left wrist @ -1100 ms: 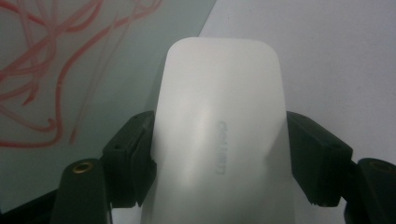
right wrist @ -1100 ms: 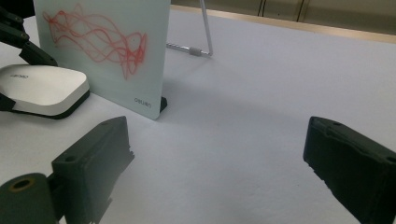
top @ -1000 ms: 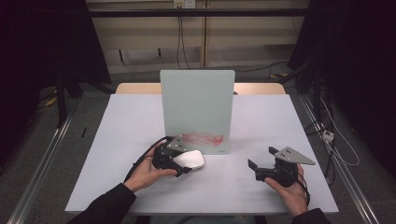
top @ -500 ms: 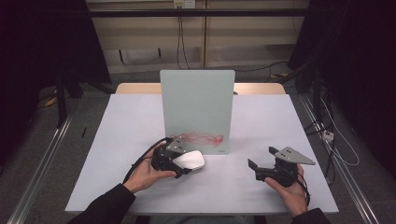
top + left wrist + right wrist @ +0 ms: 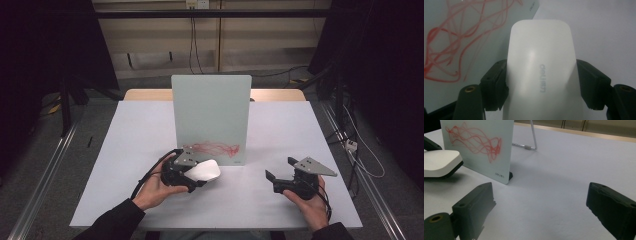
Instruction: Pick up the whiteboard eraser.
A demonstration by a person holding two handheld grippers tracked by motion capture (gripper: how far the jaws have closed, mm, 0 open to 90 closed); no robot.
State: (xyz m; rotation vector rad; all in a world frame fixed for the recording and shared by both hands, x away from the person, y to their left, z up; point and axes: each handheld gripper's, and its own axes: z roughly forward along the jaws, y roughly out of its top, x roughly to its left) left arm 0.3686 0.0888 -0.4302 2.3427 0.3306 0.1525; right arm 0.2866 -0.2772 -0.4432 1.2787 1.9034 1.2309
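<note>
A pale upright whiteboard (image 5: pixel 210 110) stands mid-table with red scribbles (image 5: pixel 216 148) across its lower part. My left gripper (image 5: pixel 197 175) sits just in front of it, shut on a white eraser (image 5: pixel 203 171) with a dark underside. In the left gripper view both black jaws press the sides of the eraser (image 5: pixel 540 50), and the scribbled whiteboard (image 5: pixel 461 25) is close behind it at the left. My right gripper (image 5: pixel 276 181) rests to the right of the board, open, with nothing between its jaws (image 5: pixel 544 202). Its view shows the eraser (image 5: pixel 439 162) and the red scribbles (image 5: pixel 474 143) at the left.
The grey-white table (image 5: pixel 300 130) has a wooden strip (image 5: pixel 150 95) along its far edge. A thin metal stand leg (image 5: pixel 531 140) props the board from behind. Metal rails and cables run along the floor on both sides.
</note>
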